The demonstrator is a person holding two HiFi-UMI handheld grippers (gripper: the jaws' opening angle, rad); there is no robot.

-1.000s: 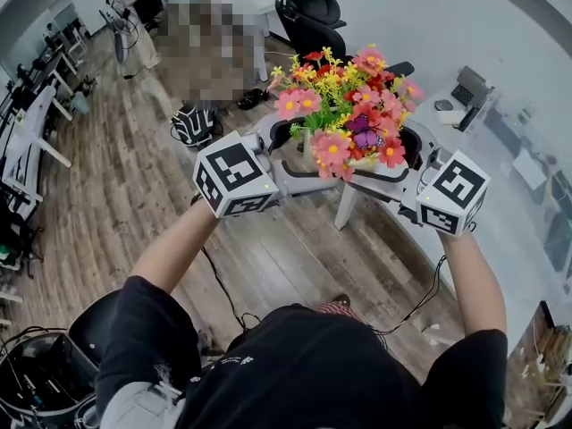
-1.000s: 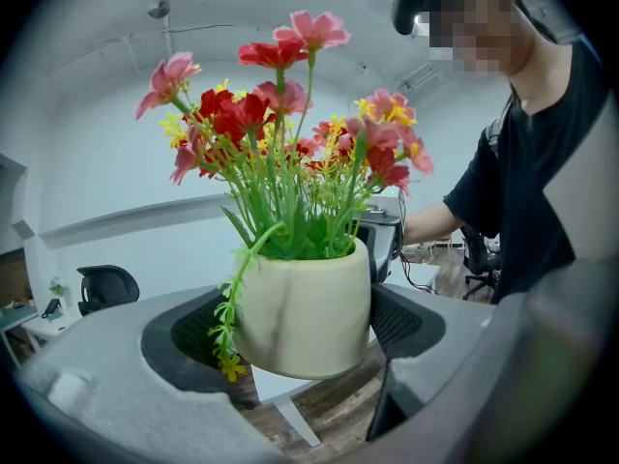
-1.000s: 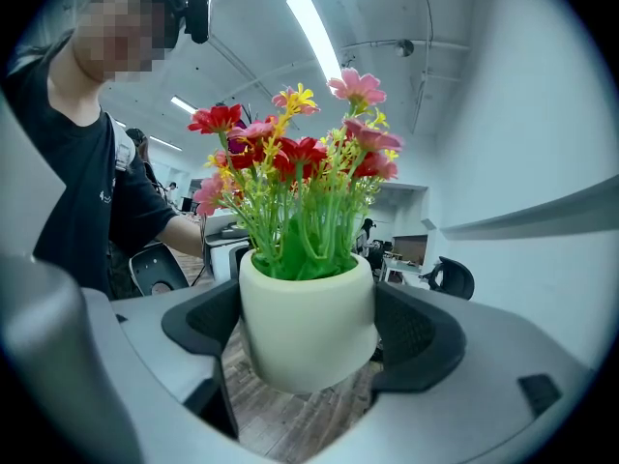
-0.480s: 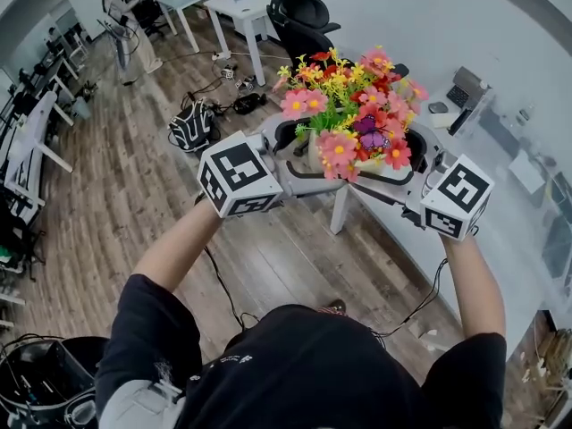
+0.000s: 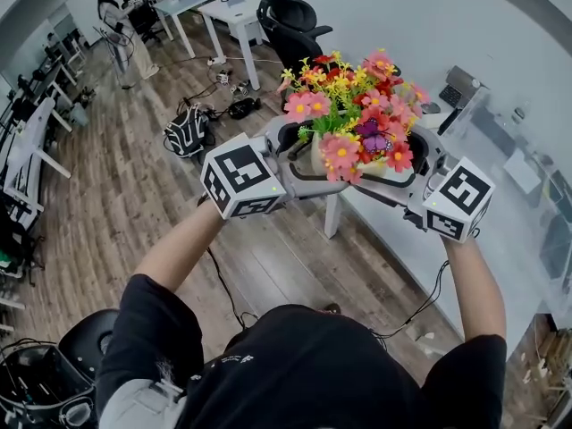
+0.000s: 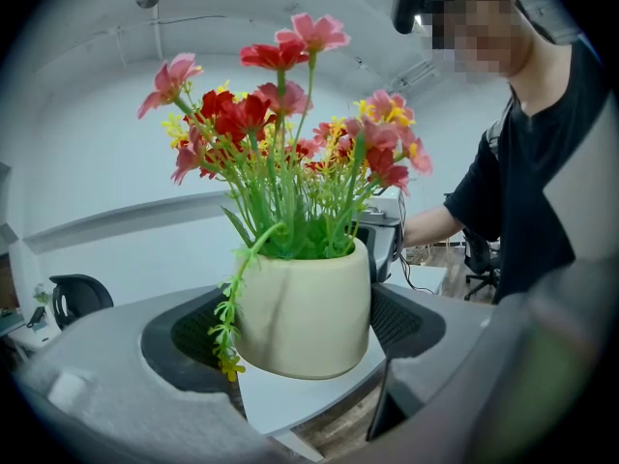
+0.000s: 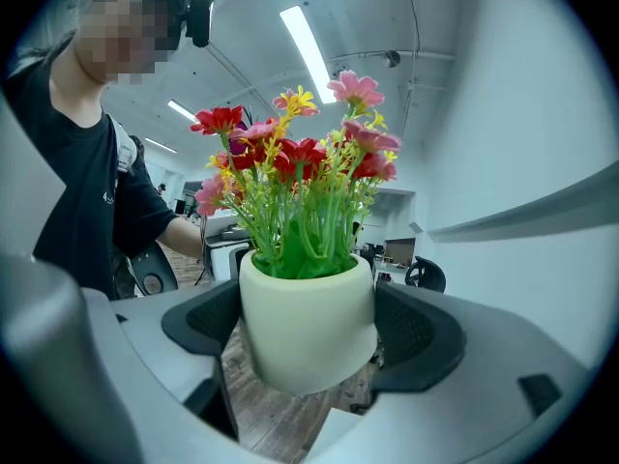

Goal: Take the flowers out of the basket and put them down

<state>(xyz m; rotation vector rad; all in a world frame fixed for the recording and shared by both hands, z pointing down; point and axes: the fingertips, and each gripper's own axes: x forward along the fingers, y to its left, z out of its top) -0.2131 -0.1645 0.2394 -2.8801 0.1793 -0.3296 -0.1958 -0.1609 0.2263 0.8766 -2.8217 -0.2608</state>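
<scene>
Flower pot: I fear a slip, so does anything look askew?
The rounded cream pot of red and pink flowers leans slightly between the left tool and right tool, both shut on it; one green sprig droops over its rim.

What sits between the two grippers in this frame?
A cream pot of flowers, clamped by the left gripper and the right gripper from opposite sides; both gripper views show it.

from where i stood, the person held a cream pot (image 5: 368,170) of pink, red and yellow flowers (image 5: 353,105) up in the air. the left gripper (image 5: 299,150) clasped it from one side and the right gripper (image 5: 409,164) from the other. below them lay a wooden floor (image 5: 134,204) and a white table (image 5: 402,248), with a black office chair (image 5: 290,21) and a dark backpack (image 5: 188,130) farther off.
</scene>
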